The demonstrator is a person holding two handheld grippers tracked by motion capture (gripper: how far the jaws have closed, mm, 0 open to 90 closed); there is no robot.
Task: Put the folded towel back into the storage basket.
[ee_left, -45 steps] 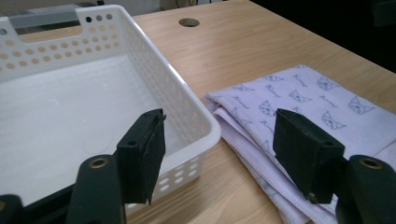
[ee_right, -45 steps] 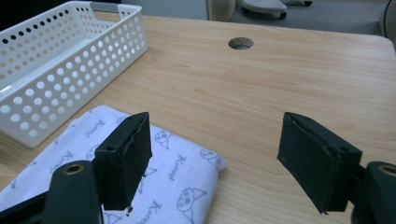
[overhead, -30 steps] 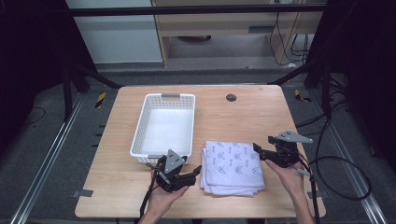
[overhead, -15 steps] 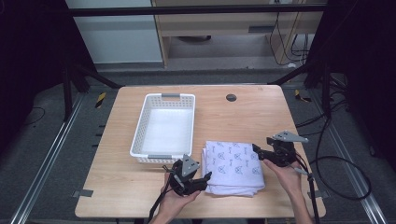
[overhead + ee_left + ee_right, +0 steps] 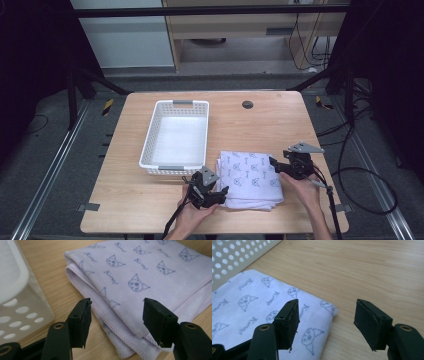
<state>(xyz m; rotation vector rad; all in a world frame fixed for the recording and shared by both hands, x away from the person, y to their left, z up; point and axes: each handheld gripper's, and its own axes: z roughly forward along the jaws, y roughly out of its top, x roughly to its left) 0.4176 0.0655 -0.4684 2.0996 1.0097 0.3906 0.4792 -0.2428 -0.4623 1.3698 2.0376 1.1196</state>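
Note:
A folded lavender cloth [image 5: 250,175] printed with cat faces lies on the wooden table, right of a white perforated basket [image 5: 148,145]. My left gripper [image 5: 222,192] sits low at the cloth's near-left corner. In the left gripper view the jaws of this gripper [image 5: 117,302] straddle the folded edge of the cloth [image 5: 140,270] without pressing it, and they have just been opening a little. My right gripper [image 5: 274,164] hovers at the cloth's right edge. Its jaws [image 5: 327,302] stand apart over a corner of the cloth [image 5: 249,302] and have just been closing.
The basket [image 5: 15,290] is empty and stands close beside the left gripper. A small dark round hole [image 5: 247,104] sits in the tabletop [image 5: 280,125] at the back. Bare wood lies right of the cloth and along the front edge. Cables trail off the table's right side.
My left gripper has moved right and down, from in front of the basket to the cloth's near-left corner. The right gripper has stayed at the cloth's right edge.

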